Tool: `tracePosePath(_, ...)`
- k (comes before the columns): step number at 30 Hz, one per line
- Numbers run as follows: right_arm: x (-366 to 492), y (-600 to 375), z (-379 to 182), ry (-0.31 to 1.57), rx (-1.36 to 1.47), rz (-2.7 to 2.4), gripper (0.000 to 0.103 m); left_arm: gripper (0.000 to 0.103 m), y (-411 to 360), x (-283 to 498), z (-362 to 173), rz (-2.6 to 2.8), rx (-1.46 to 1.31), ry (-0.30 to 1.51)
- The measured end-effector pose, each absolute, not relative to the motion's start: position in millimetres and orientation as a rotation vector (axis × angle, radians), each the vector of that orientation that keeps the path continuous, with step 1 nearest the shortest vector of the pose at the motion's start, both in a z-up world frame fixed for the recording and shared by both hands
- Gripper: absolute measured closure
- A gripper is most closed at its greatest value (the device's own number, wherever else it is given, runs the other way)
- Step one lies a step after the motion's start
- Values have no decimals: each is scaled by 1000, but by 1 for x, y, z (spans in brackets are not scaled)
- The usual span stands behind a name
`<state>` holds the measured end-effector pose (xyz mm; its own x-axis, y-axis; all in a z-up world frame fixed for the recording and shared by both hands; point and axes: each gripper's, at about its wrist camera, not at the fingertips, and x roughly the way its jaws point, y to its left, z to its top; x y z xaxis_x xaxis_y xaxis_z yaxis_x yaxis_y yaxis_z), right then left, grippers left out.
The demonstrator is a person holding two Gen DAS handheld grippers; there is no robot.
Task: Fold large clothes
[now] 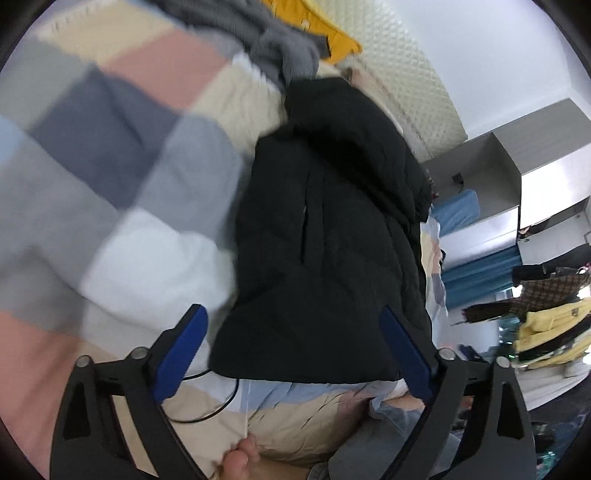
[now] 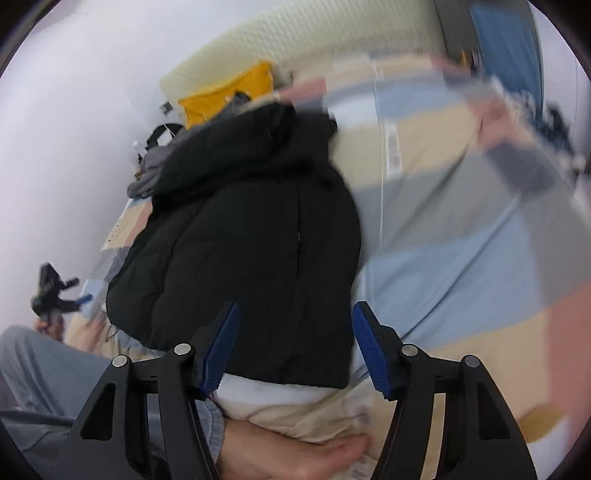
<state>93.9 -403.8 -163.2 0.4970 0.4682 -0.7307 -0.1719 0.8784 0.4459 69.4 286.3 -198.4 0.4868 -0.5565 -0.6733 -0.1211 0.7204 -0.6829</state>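
A black puffer jacket (image 1: pixel 325 229) lies folded lengthwise on a bed with a patchwork cover (image 1: pixel 110 147). My left gripper (image 1: pixel 291 317) is open and hovers over the jacket's near hem; nothing is between its blue pads. In the right wrist view the same jacket (image 2: pixel 243 236) lies ahead. My right gripper (image 2: pixel 293 317) is open above its near hem, empty. The left gripper also shows in the right wrist view (image 2: pixel 51 291), far left, by the jacket's edge.
A grey garment (image 1: pixel 280 48) and a yellow one (image 1: pixel 332 29) lie at the head of the bed by a padded headboard (image 1: pixel 406 81). A black cable (image 1: pixel 218 398) lies near the hem. My bare foot (image 2: pixel 295 454) and grey-trousered leg (image 2: pixel 44 369) rest on the bed. Clothes hang at right (image 1: pixel 546 317).
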Motion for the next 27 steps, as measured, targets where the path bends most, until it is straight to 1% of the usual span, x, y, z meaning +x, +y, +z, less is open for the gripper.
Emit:
tracePosePath(2,104,-407,-189,1028,414,396,42,15,279,76,-214,-308,-764,1079)
tracePosePath(6,119,-417,-235,1112,529,359,42,16,267,85,-240,-367,-811,1111)
tracePosePath(10,129,-413,-266,1188,609,388,41,16,255,93,-247,-365,-763,1123)
tracePosePath(16,141,-397,-279,1253,597,396,40,15,250,108,-263,-317,-767,1181)
tracePosePath(17,143,-397,-278,1257,604,394,38,15,250,111,-267,-306,-768,1197)
tracePosePath(18,146,-396,-279,1265,635,394,38,15,247,111,-271,-303,-778,1206)
tracePosePath(20,147,-394,-276,1262,668,419,38,16,246,110,-270,-325,-799,1200)
tracePosePath(22,147,-387,-266,1218,676,515,38,16,243,107,-269,-378,-834,1195)
tracePosePath(23,146,-383,-261,1185,682,561,34,16,240,105,-267,-407,-842,1183)
tracePosePath(25,142,-382,-259,1149,688,607,30,16,237,103,-266,-422,-830,1167)
tracePosePath(27,143,-381,-271,1184,687,579,29,18,235,103,-271,-427,-848,1163)
